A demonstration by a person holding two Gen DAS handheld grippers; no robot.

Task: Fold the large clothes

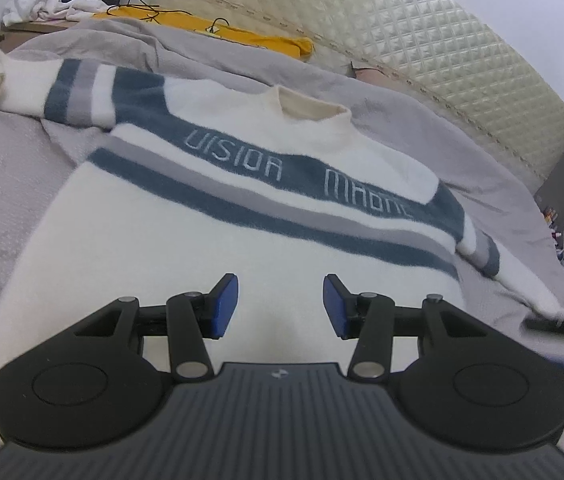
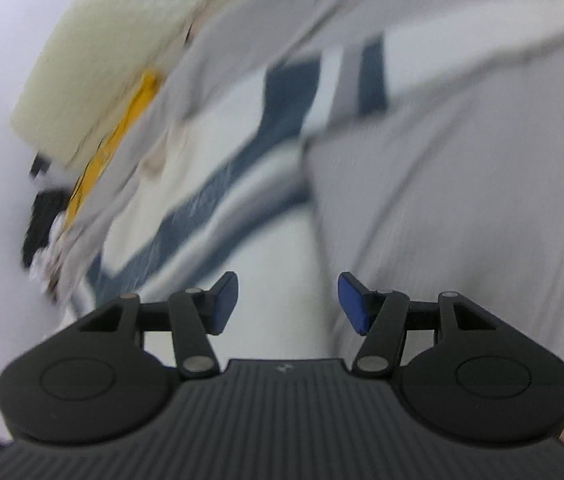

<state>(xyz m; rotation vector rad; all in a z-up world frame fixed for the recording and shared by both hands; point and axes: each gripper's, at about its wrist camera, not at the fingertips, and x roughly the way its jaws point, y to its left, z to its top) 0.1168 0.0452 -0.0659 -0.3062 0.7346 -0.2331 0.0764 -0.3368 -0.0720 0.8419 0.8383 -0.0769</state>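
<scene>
Sweater (image 1: 217, 216) lies flat, face up, on the bed (image 1: 9, 184), sleeves spread. Left gripper (image 1: 280, 306) and right gripper (image 2: 288, 304) hover over its lower body, fingers apart, empty. Folding not begun; next: pinch a sleeve, fold inward.

Open grey bedsheet (image 1: 9, 184) around sweater (image 1: 209, 248); mattress (image 1: 422, 60) behind.

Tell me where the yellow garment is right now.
In the left wrist view the yellow garment lies at the far edge of the bed, beyond the sweater, against the quilted cream mattress, with black cables across it.
</scene>
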